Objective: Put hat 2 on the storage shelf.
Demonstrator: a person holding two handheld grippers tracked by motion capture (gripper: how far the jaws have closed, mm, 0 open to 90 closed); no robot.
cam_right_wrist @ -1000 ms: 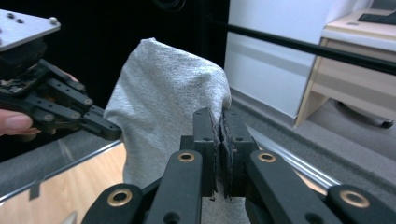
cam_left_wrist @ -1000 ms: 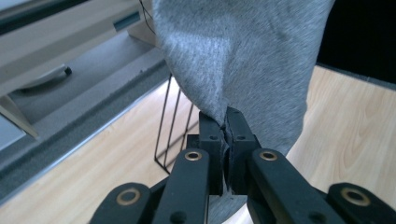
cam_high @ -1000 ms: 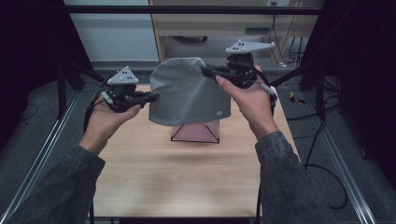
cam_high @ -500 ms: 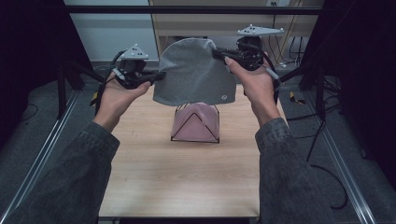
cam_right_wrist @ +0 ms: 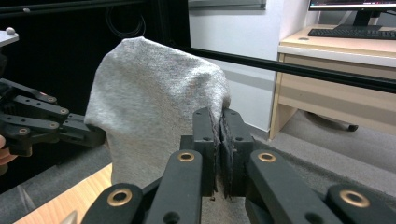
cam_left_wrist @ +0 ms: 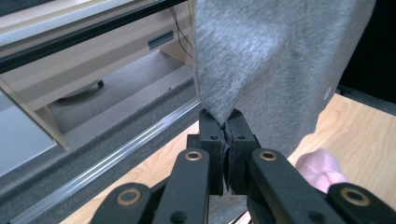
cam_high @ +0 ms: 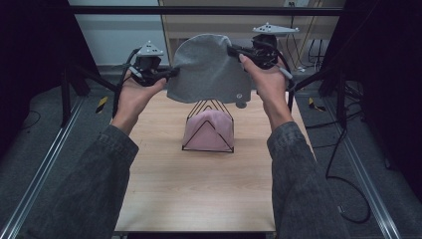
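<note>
A grey knit beanie (cam_high: 206, 69) hangs in the air between both grippers, clear above a black wire stand (cam_high: 209, 130) that carries a pink beanie (cam_high: 209, 127). My left gripper (cam_high: 171, 73) is shut on the grey beanie's left edge; in the left gripper view the fabric (cam_left_wrist: 275, 60) is pinched at the left gripper's tips (cam_left_wrist: 226, 122). My right gripper (cam_high: 234, 51) is shut on the beanie's right edge, and in the right gripper view the grey beanie (cam_right_wrist: 154, 116) runs from the right gripper's tips (cam_right_wrist: 219, 122) toward the other gripper (cam_right_wrist: 46, 123).
The wooden table (cam_high: 199, 194) extends toward the person. Black frame bars (cam_high: 199, 10) run across the back, with metal rails (cam_high: 45, 164) beside the table. A desk with a keyboard (cam_right_wrist: 350, 32) stands behind, and cables (cam_high: 343, 164) trail at the right.
Both grippers have lifted the grey beanie up off the stand and away from the person. The pink beanie on the stand is now uncovered.
</note>
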